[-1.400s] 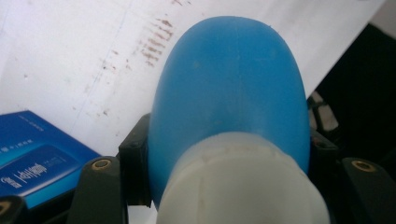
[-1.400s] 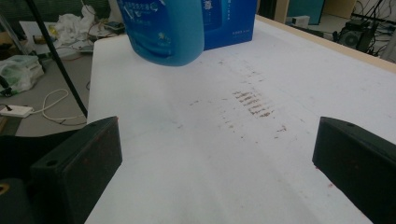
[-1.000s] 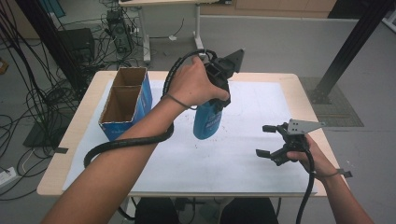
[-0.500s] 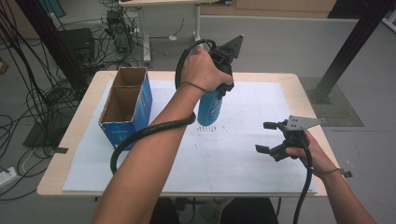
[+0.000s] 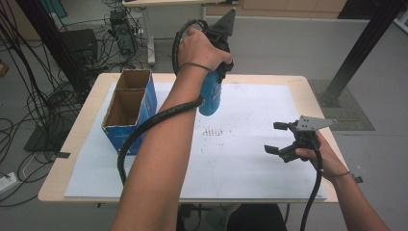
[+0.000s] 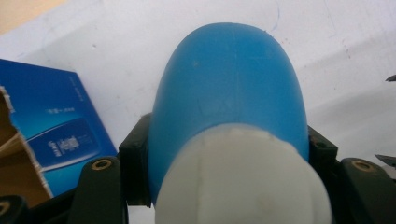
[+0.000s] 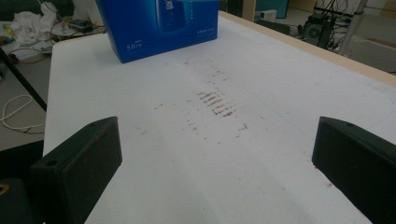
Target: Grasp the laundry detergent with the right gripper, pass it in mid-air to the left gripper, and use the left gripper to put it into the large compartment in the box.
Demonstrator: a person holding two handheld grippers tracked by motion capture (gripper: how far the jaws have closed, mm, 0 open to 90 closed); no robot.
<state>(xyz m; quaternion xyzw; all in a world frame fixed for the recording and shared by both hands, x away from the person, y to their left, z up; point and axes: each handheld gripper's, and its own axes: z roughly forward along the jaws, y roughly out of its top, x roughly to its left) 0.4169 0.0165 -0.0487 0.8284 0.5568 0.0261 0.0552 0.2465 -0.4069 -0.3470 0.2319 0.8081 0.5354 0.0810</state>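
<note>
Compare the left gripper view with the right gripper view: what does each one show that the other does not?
Left gripper view: a blue bottle with a white cap, clamped between that gripper's jaws. Right gripper view: wide-open jaws with nothing between them, and dark smudges on the sheet. Both: the blue box and the white sheet.

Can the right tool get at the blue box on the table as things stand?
Probably yes. The right tool is open and holds nothing, and bare white sheet lies between it and the blue box. The left arm crosses above that path, though.
</note>
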